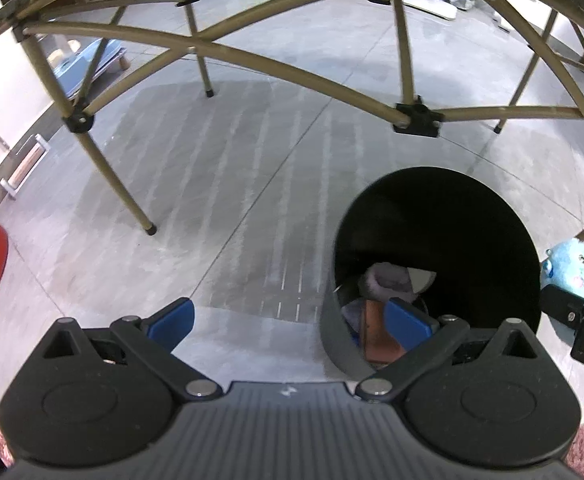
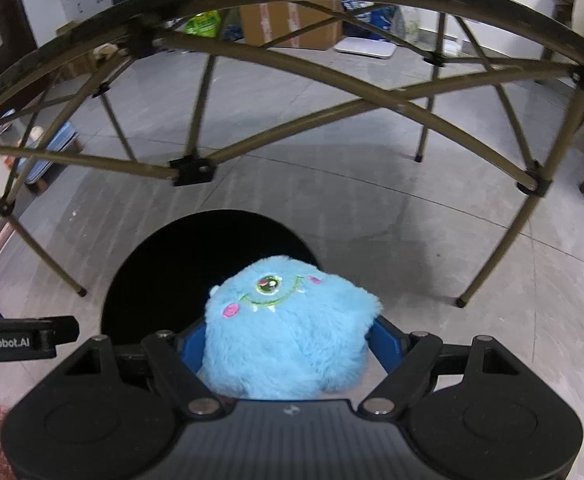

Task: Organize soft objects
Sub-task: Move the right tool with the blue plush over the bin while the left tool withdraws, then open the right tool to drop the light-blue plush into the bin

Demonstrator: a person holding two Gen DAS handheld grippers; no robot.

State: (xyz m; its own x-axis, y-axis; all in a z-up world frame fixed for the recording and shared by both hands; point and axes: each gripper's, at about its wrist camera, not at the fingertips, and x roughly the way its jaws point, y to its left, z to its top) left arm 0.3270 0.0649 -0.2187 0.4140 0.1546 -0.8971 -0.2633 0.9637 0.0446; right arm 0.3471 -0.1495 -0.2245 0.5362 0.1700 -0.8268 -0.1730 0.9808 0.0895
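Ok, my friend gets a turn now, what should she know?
Right claw: shut on the fluffy blue monster, above the near edge of the black bin.
Left claw: open and empty, over the floor by the bin's left side.
Done: some soft things already lie in the bin's bottom.
Left: probably drop the monster in. More toys seem to sit on the folding table above, but they're blurry.

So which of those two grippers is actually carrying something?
The right gripper: a fluffy blue one-eyed monster toy sits squeezed between its blue fingers. The left gripper is open, with nothing between its fingers.
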